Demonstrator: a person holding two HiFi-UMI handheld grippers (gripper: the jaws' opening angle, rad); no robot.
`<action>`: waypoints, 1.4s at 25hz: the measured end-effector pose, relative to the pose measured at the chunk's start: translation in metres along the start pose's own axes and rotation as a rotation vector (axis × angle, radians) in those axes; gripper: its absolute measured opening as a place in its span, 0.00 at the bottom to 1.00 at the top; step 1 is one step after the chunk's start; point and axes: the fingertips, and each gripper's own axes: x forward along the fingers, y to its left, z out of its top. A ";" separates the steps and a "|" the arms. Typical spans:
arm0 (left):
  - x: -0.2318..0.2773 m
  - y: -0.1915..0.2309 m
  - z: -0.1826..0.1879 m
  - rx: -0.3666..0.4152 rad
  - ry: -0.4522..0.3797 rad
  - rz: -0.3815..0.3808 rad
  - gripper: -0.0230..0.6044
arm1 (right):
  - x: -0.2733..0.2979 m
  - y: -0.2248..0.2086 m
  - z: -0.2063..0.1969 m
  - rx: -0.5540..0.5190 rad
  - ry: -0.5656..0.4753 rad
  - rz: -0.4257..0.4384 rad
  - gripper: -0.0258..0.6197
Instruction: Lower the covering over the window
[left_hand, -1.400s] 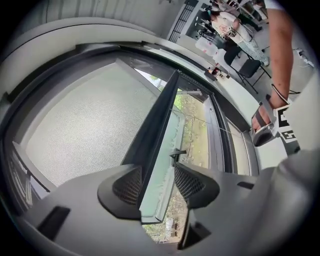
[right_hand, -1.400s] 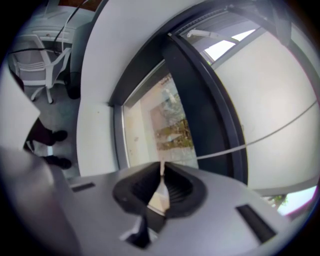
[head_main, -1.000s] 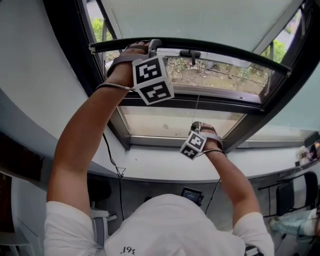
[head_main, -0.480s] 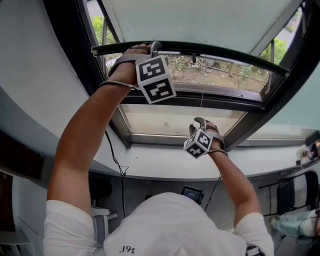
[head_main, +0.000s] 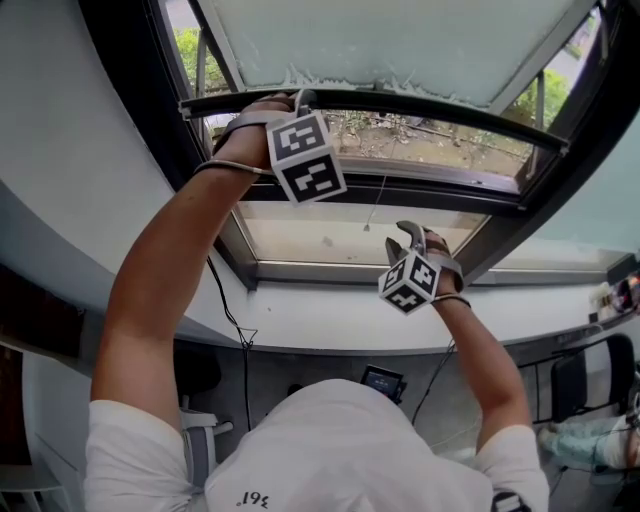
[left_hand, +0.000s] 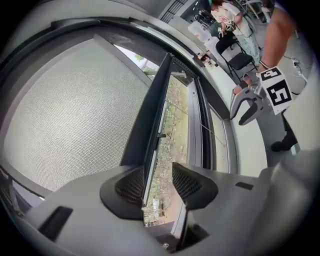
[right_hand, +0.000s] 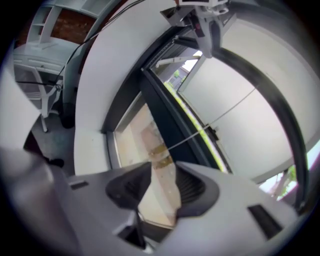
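The grey mesh shade (head_main: 400, 40) (left_hand: 65, 110) ends in a dark bottom bar (head_main: 450, 112) (left_hand: 152, 120) across the window. My left gripper (head_main: 300, 97) (left_hand: 157, 172) is up at the bar's left part, shut on it, and the bar runs between its pads. My right gripper (head_main: 408, 235) (right_hand: 162, 172) is lower, in front of the bottom pane, and its jaws are opening. Nothing is pressed between its pads. The thin pull cord (head_main: 376, 208) (right_hand: 220, 119) hangs free just left of its fingers.
A dark window frame (head_main: 500, 240) surrounds the panes, with a white sill (head_main: 330, 325) below. A black cable (head_main: 225, 310) dangles off the sill at left. A chair (head_main: 570, 385) and a seated person's legs are at the far right.
My right gripper let go of the cord, opened its jaws and dropped down and right. The cord swung slightly left. My left gripper stayed on the bar.
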 end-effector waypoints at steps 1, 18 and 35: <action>0.001 -0.001 0.000 0.001 0.004 -0.004 0.31 | -0.005 -0.007 0.004 -0.005 -0.012 -0.017 0.27; 0.004 -0.007 -0.004 -0.004 0.035 -0.032 0.31 | -0.085 -0.204 0.059 -0.219 -0.103 -0.526 0.25; 0.009 -0.023 -0.010 -0.009 0.056 -0.077 0.31 | -0.053 -0.234 0.036 -0.288 0.095 -0.410 0.21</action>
